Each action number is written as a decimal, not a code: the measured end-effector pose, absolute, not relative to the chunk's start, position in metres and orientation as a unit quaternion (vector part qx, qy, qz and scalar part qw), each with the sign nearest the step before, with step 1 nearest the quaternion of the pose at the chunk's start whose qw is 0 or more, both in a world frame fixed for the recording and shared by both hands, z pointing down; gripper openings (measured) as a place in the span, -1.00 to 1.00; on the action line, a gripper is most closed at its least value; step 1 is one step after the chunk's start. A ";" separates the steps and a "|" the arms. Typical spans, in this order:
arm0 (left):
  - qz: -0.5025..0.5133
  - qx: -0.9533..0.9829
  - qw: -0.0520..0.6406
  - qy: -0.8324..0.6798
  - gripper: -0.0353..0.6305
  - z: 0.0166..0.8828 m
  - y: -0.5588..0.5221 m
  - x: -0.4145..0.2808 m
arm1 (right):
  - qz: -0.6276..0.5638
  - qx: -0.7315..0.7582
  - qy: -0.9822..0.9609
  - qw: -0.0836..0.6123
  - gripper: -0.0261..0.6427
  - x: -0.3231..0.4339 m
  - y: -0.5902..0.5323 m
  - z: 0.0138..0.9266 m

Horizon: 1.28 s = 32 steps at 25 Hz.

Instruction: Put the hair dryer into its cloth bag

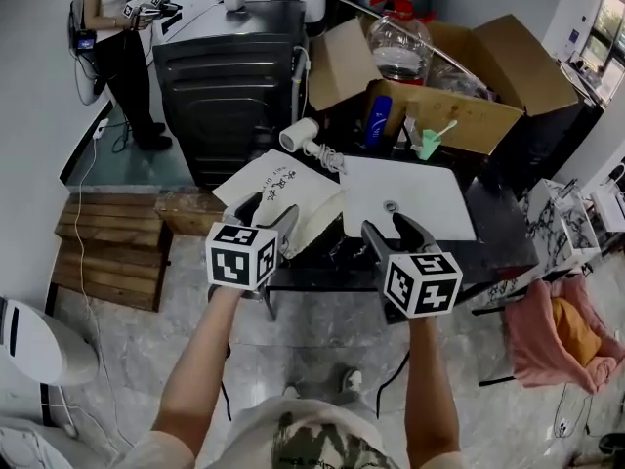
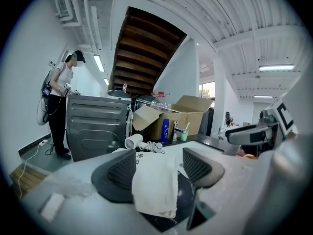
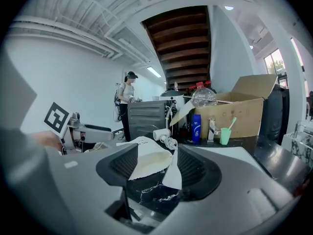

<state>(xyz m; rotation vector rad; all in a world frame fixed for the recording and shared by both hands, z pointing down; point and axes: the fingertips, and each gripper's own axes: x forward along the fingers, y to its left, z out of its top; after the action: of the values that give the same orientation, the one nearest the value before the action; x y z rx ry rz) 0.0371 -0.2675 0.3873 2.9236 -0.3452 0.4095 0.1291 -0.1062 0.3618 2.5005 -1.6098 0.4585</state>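
The left gripper (image 1: 269, 211) and right gripper (image 1: 389, 228) hover at the dark table's (image 1: 498, 233) near edge, each with its 2 jaws apart and empty, facing the flat cloth bag (image 1: 283, 189); just beyond, the white hair dryer (image 1: 298, 135) lies outside it, so opening the bag's mouth seems next.

We see the cloth bag (image 1: 283, 189) as matt, off-white fabric, softly creased. The hair dryer (image 1: 298, 135) looks like smooth white plastic. The bench (image 1: 493, 237) is glossy dark stone with pale veins. The cardboard box (image 1: 469, 115) is matt brown and the slatted platform (image 1: 107, 252) is bare wood. The left claw (image 2: 159, 155) has ribbed, matt dark pads (image 2: 121, 173).
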 end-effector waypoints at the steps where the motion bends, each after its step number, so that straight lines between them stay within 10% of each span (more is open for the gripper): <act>1: 0.138 0.980 0.084 -0.118 0.01 0.388 -0.269 0.040 | 0.152 0.827 -0.537 0.069 -0.16 0.133 -0.109 0.362; 32: 0.195 0.933 0.060 -0.297 0.02 0.415 -0.277 0.114 | 0.168 0.638 -0.744 0.106 -0.13 0.283 -0.234 0.365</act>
<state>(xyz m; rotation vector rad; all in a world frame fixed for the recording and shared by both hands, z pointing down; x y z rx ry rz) 0.1141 -0.2771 0.4150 2.8238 -0.9004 0.5892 0.2830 -0.2337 0.3653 1.8790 -2.1916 0.4936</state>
